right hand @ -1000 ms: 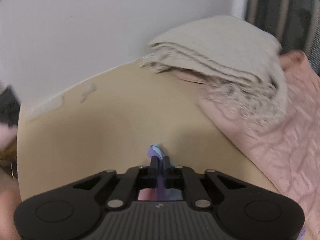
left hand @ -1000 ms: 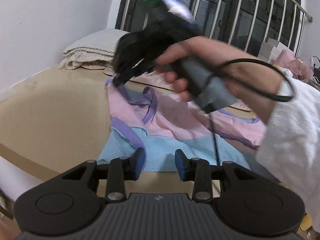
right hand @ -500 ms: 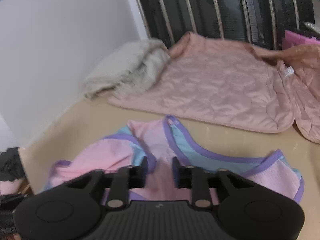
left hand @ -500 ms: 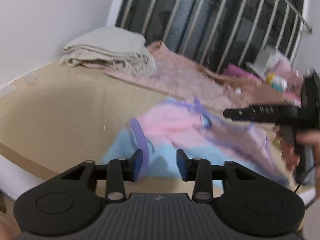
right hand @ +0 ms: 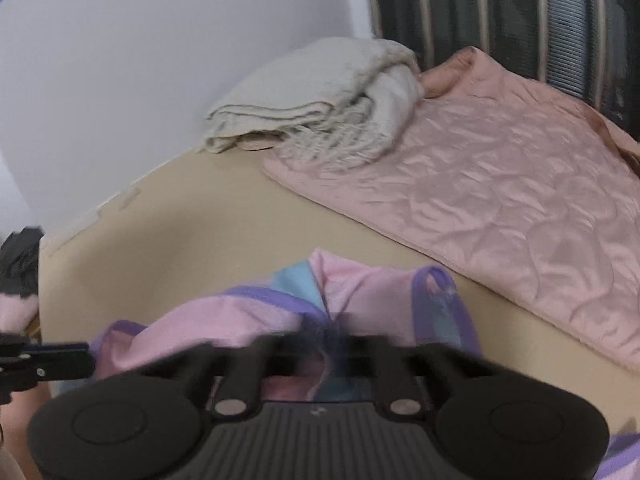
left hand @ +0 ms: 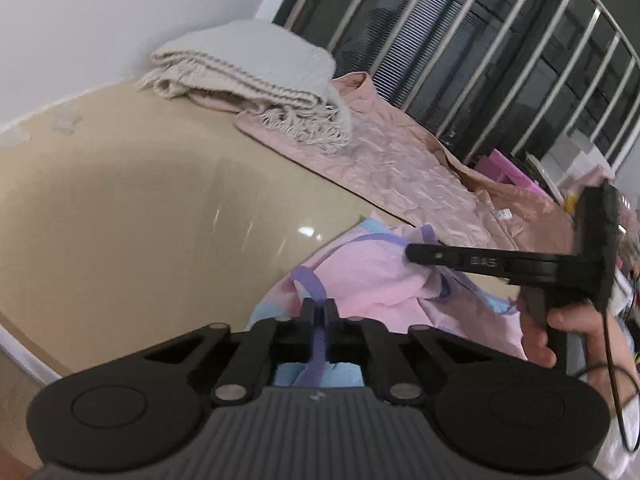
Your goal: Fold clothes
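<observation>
A pink and light-blue garment with purple trim (left hand: 372,272) lies rumpled on the beige table (left hand: 120,208). My left gripper (left hand: 319,307) is shut on its purple edge at the near left side. My right gripper (right hand: 326,334) is blurred and looks shut on a bunched fold of the same garment (right hand: 360,296). In the left wrist view the right gripper (left hand: 412,253) reaches in from the right, its tip on the pink cloth. The left gripper's finger (right hand: 52,360) shows at the left edge of the right wrist view.
A folded cream fringed blanket (left hand: 248,68) lies at the table's far left by the white wall. A pink quilted jacket (right hand: 500,192) is spread along the back. Metal window bars (left hand: 520,52) stand behind. Cluttered items (left hand: 560,168) sit at the far right.
Both grippers were open half a second ago. Both have closed on the garment, the left on the purple edge, the right on a fold further in.
</observation>
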Available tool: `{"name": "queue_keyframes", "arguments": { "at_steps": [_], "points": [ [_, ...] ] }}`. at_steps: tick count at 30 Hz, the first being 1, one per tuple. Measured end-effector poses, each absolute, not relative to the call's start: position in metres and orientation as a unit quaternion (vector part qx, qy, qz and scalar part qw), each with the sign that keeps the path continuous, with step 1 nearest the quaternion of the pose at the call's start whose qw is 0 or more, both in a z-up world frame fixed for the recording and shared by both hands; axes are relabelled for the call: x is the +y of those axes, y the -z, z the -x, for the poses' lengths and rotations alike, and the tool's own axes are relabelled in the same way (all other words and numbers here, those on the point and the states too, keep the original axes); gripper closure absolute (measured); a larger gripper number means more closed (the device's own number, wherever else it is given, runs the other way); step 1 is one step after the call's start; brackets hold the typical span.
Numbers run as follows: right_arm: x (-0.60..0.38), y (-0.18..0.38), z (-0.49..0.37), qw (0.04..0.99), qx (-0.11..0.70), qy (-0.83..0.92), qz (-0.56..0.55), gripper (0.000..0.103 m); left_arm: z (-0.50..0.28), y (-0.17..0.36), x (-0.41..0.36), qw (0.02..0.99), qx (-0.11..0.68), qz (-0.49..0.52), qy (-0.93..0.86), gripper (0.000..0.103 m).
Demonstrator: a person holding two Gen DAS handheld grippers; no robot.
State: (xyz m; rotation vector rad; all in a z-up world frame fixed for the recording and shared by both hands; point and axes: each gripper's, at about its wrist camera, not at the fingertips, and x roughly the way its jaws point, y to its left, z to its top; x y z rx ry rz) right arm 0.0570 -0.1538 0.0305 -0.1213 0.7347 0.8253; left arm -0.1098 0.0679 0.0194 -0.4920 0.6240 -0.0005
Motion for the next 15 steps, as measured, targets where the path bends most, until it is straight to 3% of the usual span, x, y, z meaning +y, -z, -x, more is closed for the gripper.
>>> {"name": "queue_keyframes", "arguments": {
  "at_steps": [9, 15],
  "points": [
    [-0.150, -0.092, -0.026, 0.883, 0.257, -0.391, 0.046, 0.100, 0.141, -0.038, 0.101, 0.939, 0.203, 0.271, -0.061, 0.102],
    [-0.071, -0.133, -0.023, 0.883, 0.192, -0.418, 0.091, 0.100, 0.157, -0.053, 0.134, 0.938, 0.125, 0.288, -0.148, 0.102]
  ]
}}
